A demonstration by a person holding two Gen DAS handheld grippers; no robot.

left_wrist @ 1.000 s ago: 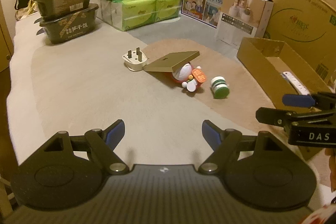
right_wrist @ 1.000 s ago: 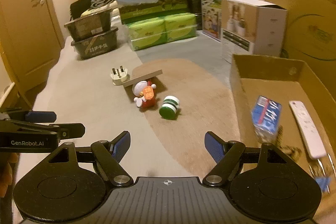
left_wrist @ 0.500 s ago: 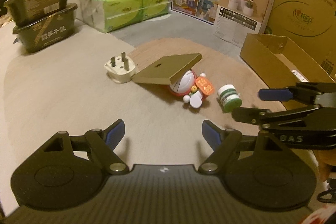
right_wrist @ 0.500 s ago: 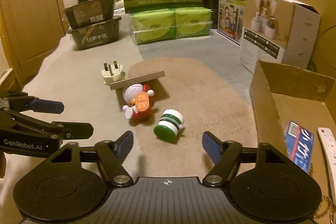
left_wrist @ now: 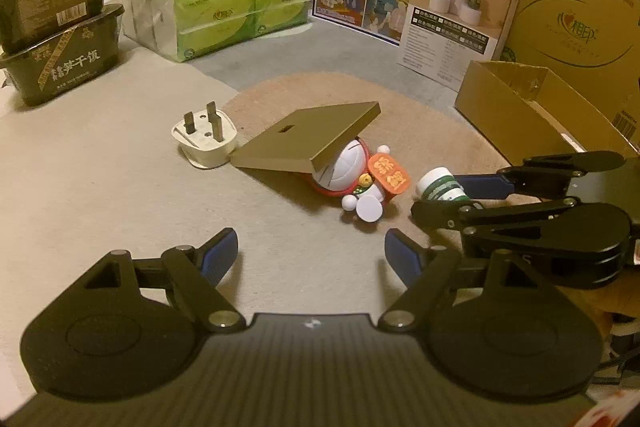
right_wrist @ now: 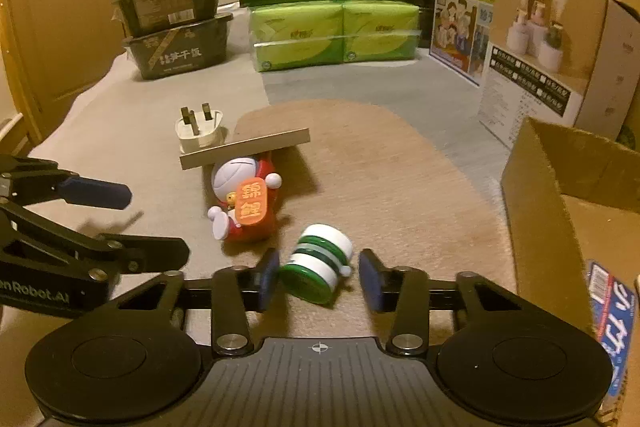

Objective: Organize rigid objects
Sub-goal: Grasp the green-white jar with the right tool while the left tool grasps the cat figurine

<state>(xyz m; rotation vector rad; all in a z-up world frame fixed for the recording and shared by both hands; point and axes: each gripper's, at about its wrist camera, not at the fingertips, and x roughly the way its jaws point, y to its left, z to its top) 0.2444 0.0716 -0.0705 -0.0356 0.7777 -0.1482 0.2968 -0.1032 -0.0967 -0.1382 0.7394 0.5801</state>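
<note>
- A small cylindrical green-and-white jar (right_wrist: 320,263), smooth plastic, lies on its side on a round, short-pile tan mat (right_wrist: 380,163).
- The right hand-held gripper (right_wrist: 318,277) straddles it, its jaws having just been closing; the left pad touches the jar, the right pad stands just clear.
- The left hand-held gripper (left_wrist: 310,255) hovers half-wide and empty.
- Beside the jar lie a glossy toy figure (right_wrist: 244,199), a flat board (right_wrist: 244,149) and a white plug (right_wrist: 198,129); an open cardboard box (right_wrist: 560,195) stands to the right.
</note>
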